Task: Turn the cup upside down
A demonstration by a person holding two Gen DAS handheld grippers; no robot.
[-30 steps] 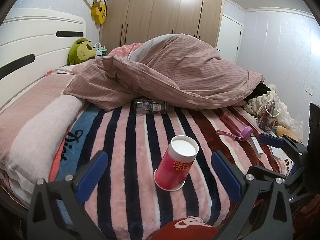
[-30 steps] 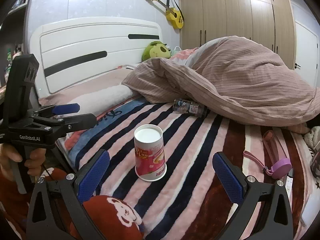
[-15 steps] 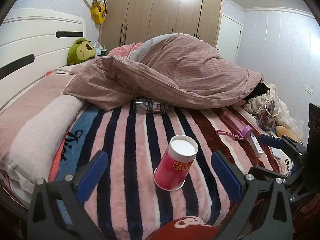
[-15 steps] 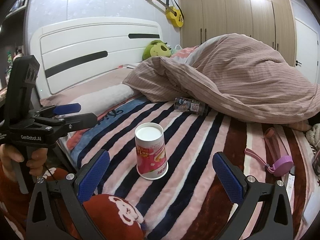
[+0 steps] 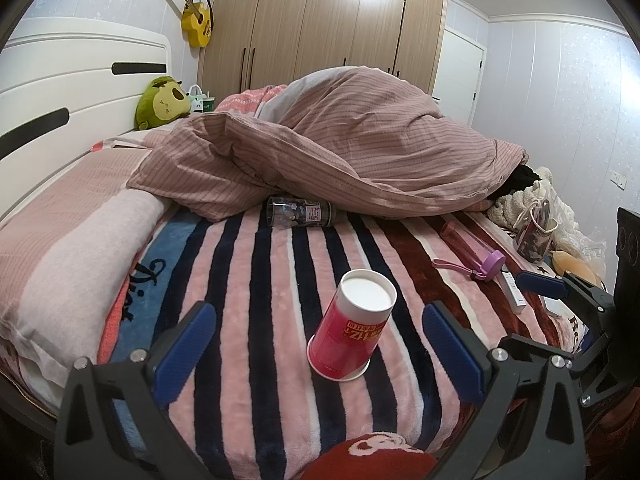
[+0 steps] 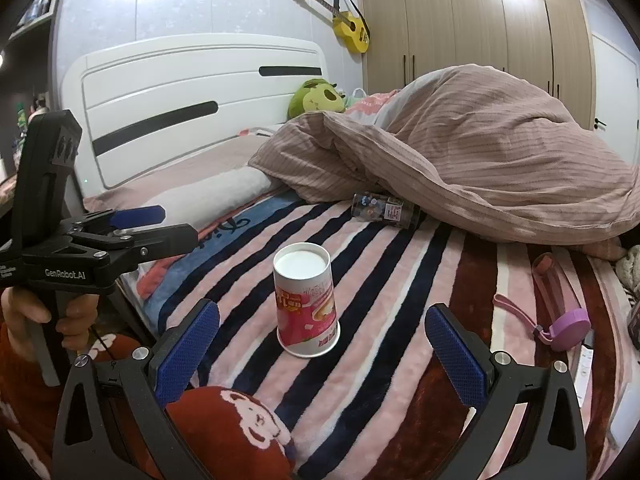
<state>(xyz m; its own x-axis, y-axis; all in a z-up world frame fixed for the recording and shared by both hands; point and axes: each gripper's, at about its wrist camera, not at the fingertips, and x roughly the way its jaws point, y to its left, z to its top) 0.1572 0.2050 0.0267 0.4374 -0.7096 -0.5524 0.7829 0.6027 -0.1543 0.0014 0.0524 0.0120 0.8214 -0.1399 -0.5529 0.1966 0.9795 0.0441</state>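
Note:
A red and pink paper cup point(image 5: 348, 332) stands upside down on the striped blanket point(image 5: 256, 304), white base up, rim down. It also shows in the right wrist view point(image 6: 306, 304). My left gripper point(image 5: 318, 352) is open and empty, its blue pads wide on either side of the cup and a little short of it. My right gripper point(image 6: 322, 354) is open and empty, likewise short of the cup. The left gripper's body shows at the left of the right wrist view point(image 6: 120, 236). The right gripper's body shows at the right of the left wrist view point(image 5: 576, 300).
A clear dark bottle point(image 5: 300, 212) lies on its side at the edge of the heaped pink duvet point(image 5: 360, 148). A pink bottle with purple lid point(image 5: 476, 252) lies to the right. A white remote point(image 5: 512, 292) and a mug point(image 5: 534, 236) sit near the bed's right edge. A pillow point(image 5: 60, 248) lies left.
The right wrist view has drifted slightly, so the cup sits a little further right and lower in it. The cup and the left gripper have not moved.

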